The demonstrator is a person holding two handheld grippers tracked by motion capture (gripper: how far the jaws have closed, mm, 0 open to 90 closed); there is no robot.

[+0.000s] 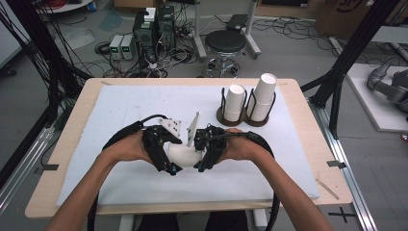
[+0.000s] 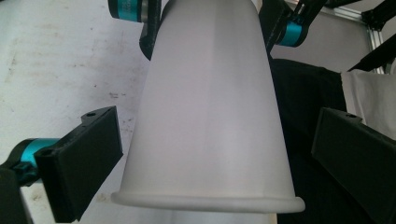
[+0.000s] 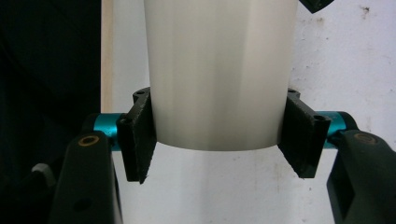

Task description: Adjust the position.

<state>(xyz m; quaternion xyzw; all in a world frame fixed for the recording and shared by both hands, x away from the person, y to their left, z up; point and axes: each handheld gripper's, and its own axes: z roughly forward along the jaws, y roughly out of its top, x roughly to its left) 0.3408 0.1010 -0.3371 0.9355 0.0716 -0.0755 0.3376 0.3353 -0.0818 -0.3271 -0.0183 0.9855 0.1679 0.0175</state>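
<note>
A white paper cup (image 1: pixel 185 153) lies level between my two grippers above the white mat (image 1: pixel 134 106). Its rolled rim faces the left gripper and its narrow base faces the right one. My right gripper (image 3: pixel 219 140) is shut on the cup (image 3: pixel 219 70) near its base, both pads (image 3: pixel 140 140) pressed to its sides. My left gripper (image 2: pixel 219 154) is open: its jaws stand wide on either side of the cup's (image 2: pixel 210 116) rim end, with a clear gap on each side. In the high view the left gripper (image 1: pixel 171 168) and right gripper (image 1: pixel 198 167) nearly meet at the front middle of the mat.
A dark wire cup holder (image 1: pixel 245 115) stands at the back right of the mat, one white cup (image 1: pixel 235 101) in its left ring and a taller stack (image 1: pixel 263 94) in its right. The wooden table edge (image 1: pixel 308 144) frames the mat. A stool and cables lie on the floor beyond.
</note>
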